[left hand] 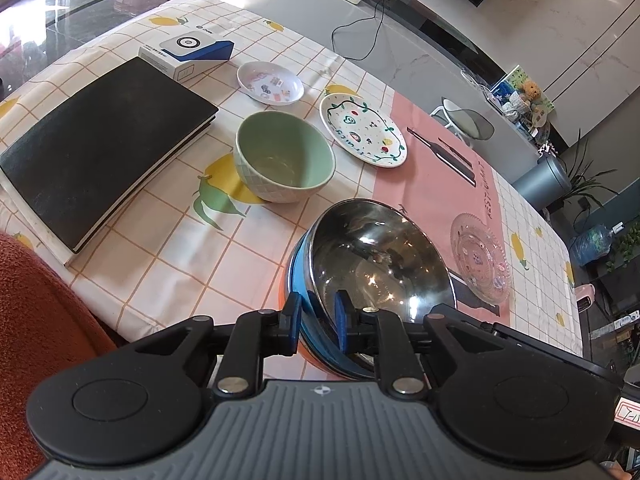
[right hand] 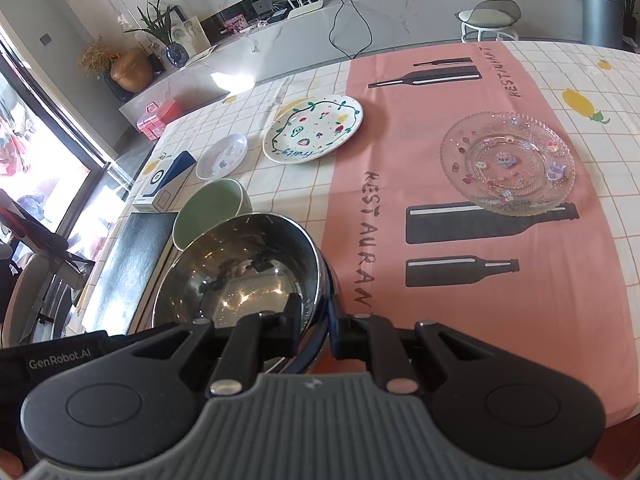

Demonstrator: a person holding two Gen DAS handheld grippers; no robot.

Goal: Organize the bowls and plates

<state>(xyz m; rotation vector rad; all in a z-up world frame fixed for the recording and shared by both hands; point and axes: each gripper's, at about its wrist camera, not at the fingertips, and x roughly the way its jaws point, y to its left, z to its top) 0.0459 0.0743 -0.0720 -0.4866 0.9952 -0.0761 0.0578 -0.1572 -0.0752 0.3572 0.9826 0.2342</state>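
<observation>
A steel bowl with a blue outer shell is held above the table's front edge. My left gripper is shut on its near left rim, one finger inside and one outside. My right gripper is shut on its near right rim in the same way. A green bowl stands just behind it. A painted white plate, a small white dish and a clear glass plate lie on the tablecloth.
A black notebook lies at the left. A white and blue box stands behind it. An orange chair back is at the near left. A stool and counter stand beyond the table.
</observation>
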